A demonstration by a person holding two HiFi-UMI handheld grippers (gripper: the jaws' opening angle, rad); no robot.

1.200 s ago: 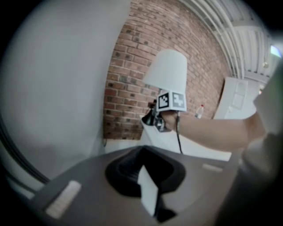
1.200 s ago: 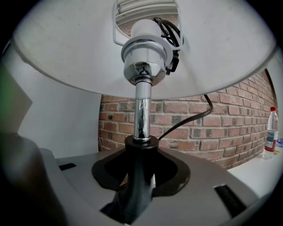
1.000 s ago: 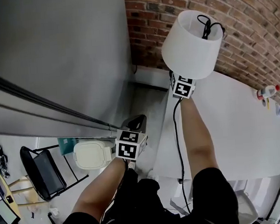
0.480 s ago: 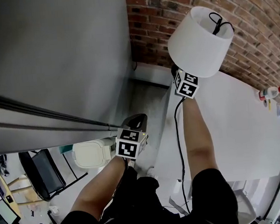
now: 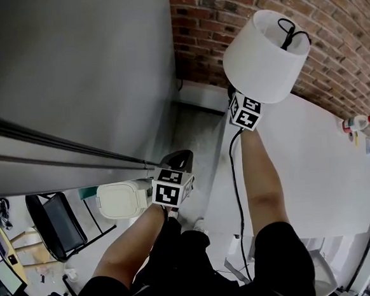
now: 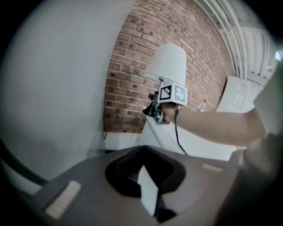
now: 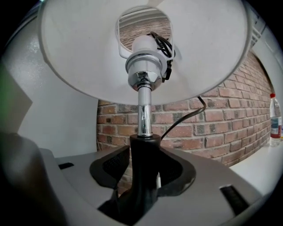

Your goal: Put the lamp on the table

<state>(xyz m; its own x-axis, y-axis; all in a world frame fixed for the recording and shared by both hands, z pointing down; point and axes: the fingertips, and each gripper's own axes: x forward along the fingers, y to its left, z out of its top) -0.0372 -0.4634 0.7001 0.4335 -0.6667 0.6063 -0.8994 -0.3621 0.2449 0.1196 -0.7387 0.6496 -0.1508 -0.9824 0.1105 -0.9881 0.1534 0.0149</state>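
Compared with a second ago, the lamp sits a little higher and further right in the head view, and it has barely shifted in the last half second. The right gripper has its jaws clamped on the lamp's black stem, just below the chrome tube, so the lamp hangs in the air above the near corner of the white table, beside the brick wall. Its black cord trails down along the person's right forearm. The left gripper is low by the person's knee, much where it was, its jaws closed together with nothing between them.

On the floor just beside the left gripper stands a white bin with its lid down, so I cannot tell what is in it. A bottle stands near the table's far edge, and its label is too small to read
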